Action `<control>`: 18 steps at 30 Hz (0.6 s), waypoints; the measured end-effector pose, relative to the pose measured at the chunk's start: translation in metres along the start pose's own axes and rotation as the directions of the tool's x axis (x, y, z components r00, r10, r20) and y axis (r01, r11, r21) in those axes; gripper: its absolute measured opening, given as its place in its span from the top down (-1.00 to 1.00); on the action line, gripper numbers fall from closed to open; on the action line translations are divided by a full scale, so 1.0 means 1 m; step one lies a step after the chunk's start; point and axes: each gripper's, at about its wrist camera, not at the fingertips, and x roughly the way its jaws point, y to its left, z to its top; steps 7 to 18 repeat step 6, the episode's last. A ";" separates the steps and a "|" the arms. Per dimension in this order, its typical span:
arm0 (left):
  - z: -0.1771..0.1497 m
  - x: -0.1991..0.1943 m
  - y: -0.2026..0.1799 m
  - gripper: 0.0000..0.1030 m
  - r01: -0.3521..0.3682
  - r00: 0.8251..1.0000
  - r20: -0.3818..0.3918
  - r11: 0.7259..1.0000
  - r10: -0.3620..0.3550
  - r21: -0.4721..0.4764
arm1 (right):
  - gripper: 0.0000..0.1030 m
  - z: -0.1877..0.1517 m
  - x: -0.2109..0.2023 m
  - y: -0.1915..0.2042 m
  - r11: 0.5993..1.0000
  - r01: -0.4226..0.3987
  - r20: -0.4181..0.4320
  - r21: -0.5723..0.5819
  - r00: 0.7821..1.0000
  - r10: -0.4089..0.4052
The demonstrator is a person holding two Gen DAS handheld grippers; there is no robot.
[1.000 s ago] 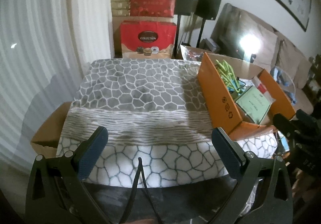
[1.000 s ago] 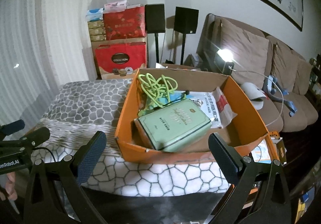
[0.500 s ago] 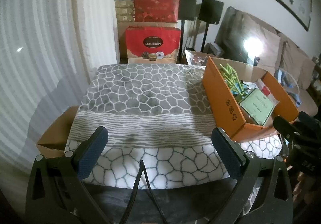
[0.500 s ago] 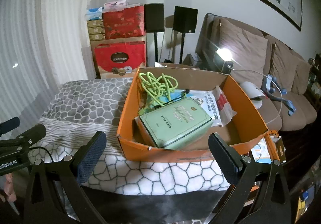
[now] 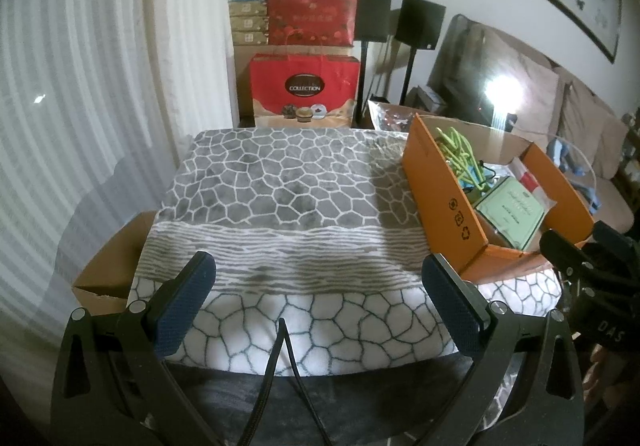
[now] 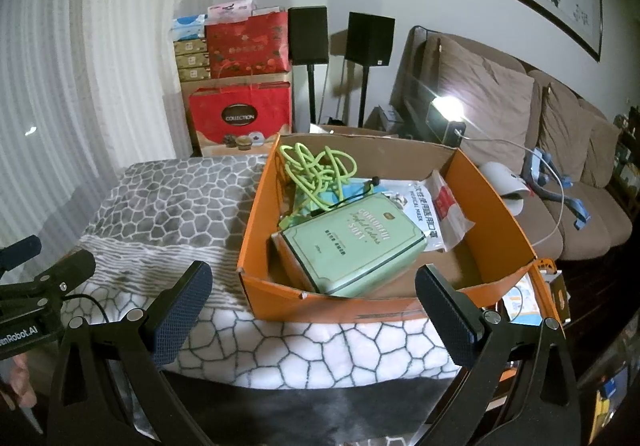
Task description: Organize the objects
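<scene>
a soft, matt fleece blanket (image 5: 280, 186) covers the worktop. the orange box (image 6: 360, 302) is matt cardboard; the green tin (image 6: 352, 242) looks smooth, faintly glossy.

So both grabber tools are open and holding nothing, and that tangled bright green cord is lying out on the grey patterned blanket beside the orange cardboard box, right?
Not quite. The tangled bright green cord lies inside the orange cardboard box, behind the pale green tin, not on the grey patterned blanket. The right wrist view shows it. The rest holds: the left gripper and right gripper are both open and hold nothing.
</scene>
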 end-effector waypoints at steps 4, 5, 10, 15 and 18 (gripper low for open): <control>0.000 -0.001 -0.001 -1.00 -0.011 1.000 0.011 1.000 0.011 0.007 | -0.99 0.000 0.000 -0.001 1.000 0.001 0.000 0.001 1.000 -0.001; 0.000 -0.001 -0.001 -1.00 -0.014 1.000 0.011 1.000 0.014 0.008 | -0.99 0.000 0.000 -0.001 1.000 0.001 0.000 0.001 1.000 -0.001; 0.001 0.000 -0.001 -1.00 -0.013 1.000 0.009 1.000 0.013 0.008 | -0.99 0.000 0.000 -0.001 1.000 0.001 -0.001 0.001 1.000 -0.001; 0.001 0.000 -0.001 -1.00 -0.013 1.000 0.009 1.000 0.013 0.008 | -0.99 0.000 0.000 -0.001 1.000 0.001 -0.001 0.001 1.000 -0.001; 0.001 0.000 -0.001 -1.00 -0.013 1.000 0.009 1.000 0.013 0.008 | -0.99 0.000 0.000 -0.001 1.000 0.001 -0.001 0.001 1.000 -0.001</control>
